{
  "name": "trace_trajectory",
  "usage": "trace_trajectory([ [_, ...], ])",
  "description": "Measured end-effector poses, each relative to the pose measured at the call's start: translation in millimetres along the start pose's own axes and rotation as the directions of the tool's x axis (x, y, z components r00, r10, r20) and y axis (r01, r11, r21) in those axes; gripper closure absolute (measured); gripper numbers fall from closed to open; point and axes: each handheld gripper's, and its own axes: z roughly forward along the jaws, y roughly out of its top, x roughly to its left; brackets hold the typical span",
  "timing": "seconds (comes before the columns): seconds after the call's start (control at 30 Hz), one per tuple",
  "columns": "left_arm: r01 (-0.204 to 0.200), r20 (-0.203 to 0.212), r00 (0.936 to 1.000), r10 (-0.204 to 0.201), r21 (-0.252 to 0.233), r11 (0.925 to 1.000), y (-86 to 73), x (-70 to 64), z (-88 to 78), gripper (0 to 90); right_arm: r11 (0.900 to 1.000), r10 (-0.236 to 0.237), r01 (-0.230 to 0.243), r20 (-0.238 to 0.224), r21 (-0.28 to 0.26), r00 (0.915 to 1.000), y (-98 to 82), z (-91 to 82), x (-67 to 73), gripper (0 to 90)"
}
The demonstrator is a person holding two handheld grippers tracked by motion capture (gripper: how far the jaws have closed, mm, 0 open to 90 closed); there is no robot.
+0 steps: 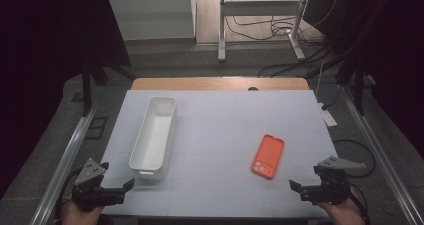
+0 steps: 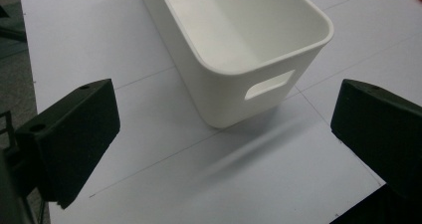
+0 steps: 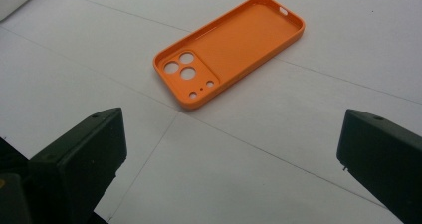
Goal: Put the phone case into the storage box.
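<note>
- Orange phone case (image 1: 268, 156) lies flat, inside up, on the table's (image 1: 225, 130) right half, bare surface all round it
- Right gripper (image 1: 300, 189), jaws spread and empty, sits near it at the front edge
- Left gripper (image 1: 125, 187), equally wide, faces the white bin's (image 1: 154, 135) near end

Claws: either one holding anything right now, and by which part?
Nothing is held. The left claw is open short of the white bin; the right claw is open short of the orange phone case.

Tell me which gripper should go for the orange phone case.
Right. The right gripper sits open just short of the orange phone case; the left gripper is across the table by the white bin.
</note>
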Motion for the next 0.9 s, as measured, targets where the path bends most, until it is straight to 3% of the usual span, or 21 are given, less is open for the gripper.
trace_trajectory([
  [0.9,0.000,0.013,0.9999,0.000,-0.002,1.0000,-0.2,0.7,-0.3,0.2,0.999,-0.030,0.030,0.014,0.031,0.9995,1.4,3.3,3.2,0.0],
])
